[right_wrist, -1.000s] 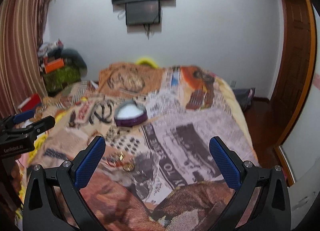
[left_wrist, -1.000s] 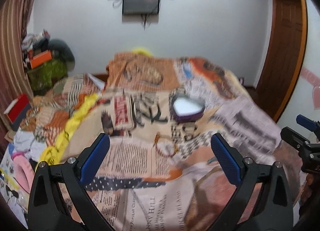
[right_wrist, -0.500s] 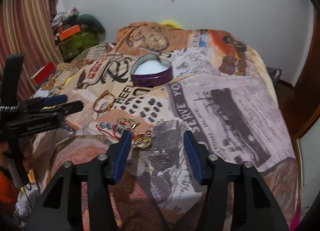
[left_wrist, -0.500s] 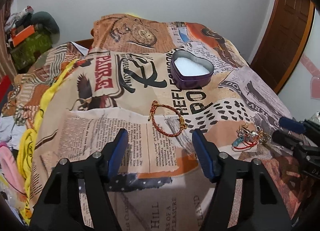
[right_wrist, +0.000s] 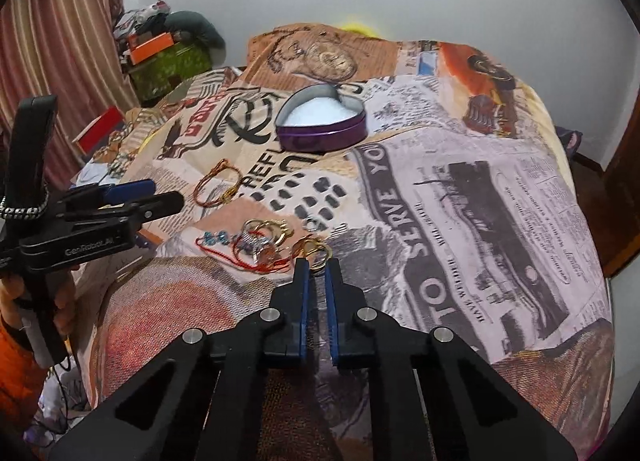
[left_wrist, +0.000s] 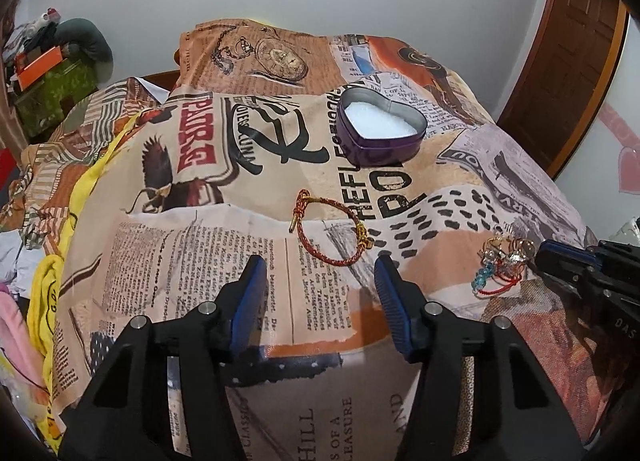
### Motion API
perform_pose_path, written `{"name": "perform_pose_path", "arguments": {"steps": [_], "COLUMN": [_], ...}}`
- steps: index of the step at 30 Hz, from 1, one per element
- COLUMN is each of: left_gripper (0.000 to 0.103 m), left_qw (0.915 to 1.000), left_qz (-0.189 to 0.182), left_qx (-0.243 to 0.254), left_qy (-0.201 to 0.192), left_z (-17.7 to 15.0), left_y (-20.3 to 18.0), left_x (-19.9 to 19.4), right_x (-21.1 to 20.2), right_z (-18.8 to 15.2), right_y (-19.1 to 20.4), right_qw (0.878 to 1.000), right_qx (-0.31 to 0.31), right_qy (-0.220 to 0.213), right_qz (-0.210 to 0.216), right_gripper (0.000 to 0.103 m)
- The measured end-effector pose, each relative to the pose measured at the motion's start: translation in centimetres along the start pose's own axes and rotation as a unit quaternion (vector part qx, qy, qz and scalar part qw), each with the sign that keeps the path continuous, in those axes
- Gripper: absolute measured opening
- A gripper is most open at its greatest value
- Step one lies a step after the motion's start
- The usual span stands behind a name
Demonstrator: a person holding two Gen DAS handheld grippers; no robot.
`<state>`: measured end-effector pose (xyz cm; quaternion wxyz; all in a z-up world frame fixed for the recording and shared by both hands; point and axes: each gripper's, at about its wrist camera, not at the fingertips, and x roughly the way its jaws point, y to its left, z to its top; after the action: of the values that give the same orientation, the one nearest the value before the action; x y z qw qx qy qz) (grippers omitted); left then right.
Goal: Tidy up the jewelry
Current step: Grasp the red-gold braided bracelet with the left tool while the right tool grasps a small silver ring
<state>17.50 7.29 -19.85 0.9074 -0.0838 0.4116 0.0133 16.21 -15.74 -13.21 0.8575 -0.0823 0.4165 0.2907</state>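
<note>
A purple heart-shaped tin with a white lining stands open on the printed bedspread; it also shows in the right wrist view. A red-and-gold cord bracelet lies just ahead of my left gripper, which is open and empty. A heap of rings and small bracelets lies nearer the bed's front edge; the heap also shows in the left wrist view. My right gripper is nearly shut, its tips at a gold ring on the heap's right side. Whether it grips the ring is not clear.
The bedspread covers the whole bed. A yellow cloth lies along the left side. Boxes and clutter stand at the far left by a curtain. A wooden door is at the right.
Both grippers have moved down and forward toward the bed. The left jaws have narrowed around the cord bracelet's near side. The right jaws have closed almost fully at the ring heap.
</note>
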Motion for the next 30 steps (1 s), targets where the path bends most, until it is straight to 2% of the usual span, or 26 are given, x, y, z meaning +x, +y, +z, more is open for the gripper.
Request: {"name": "perform_pose_path", "arguments": {"steps": [5, 7, 10, 12, 16, 18, 20, 26, 30], "left_gripper": [0.056, 0.056, 0.056, 0.056, 0.055, 0.043, 0.036, 0.026, 0.015], "left_qw": [0.9996, 0.9985, 0.9953, 0.9937, 0.9938, 0.9937, 0.9939, 0.9945, 0.9951], "left_qz": [-0.023, -0.037, -0.062, -0.069, -0.051, -0.049, -0.04, -0.031, -0.027], "left_qx": [0.001, 0.008, 0.004, 0.006, 0.011, 0.009, 0.014, 0.029, 0.032], "left_qy": [0.014, 0.039, 0.074, 0.088, 0.098, 0.101, 0.102, 0.096, 0.09], "left_z": [1.4, 2.1, 2.7, 2.9, 3.5, 3.6, 3.8, 3.6, 3.6], "left_y": [0.7, 0.9, 1.2, 1.2, 1.2, 1.3, 1.3, 1.1, 1.3], "left_x": [0.3, 1.2, 2.6, 3.4, 5.0, 5.6, 6.1, 6.6, 6.8], "right_x": [-0.4, -0.5, -0.1, -0.2, -0.4, -0.4, -0.3, 1.9, 3.7], "right_z": [0.3, 0.3, 0.3, 0.2, 0.8, 1.5, 2.1, 4.1, 4.2], "right_y": [-0.8, -1.2, -1.7, -2.1, -2.5, -2.5, -2.4, -1.8, -0.9], "right_qw": [1.0, 1.0, 0.999, 0.999, 0.999, 1.0, 1.0, 0.998, 0.994], "right_qx": [0.016, 0.026, 0.038, 0.043, 0.038, 0.02, 0.001, -0.048, -0.071], "right_qy": [-0.004, 0.002, 0.019, 0.017, 0.011, 0.005, 0.003, 0.032, 0.059], "right_qz": [0.003, 0.008, 0.014, 0.014, 0.008, 0.002, 0.001, 0.037, 0.054], "right_gripper": [0.007, 0.007, 0.019, 0.034, 0.035, 0.035, 0.035, 0.035, 0.032]}}
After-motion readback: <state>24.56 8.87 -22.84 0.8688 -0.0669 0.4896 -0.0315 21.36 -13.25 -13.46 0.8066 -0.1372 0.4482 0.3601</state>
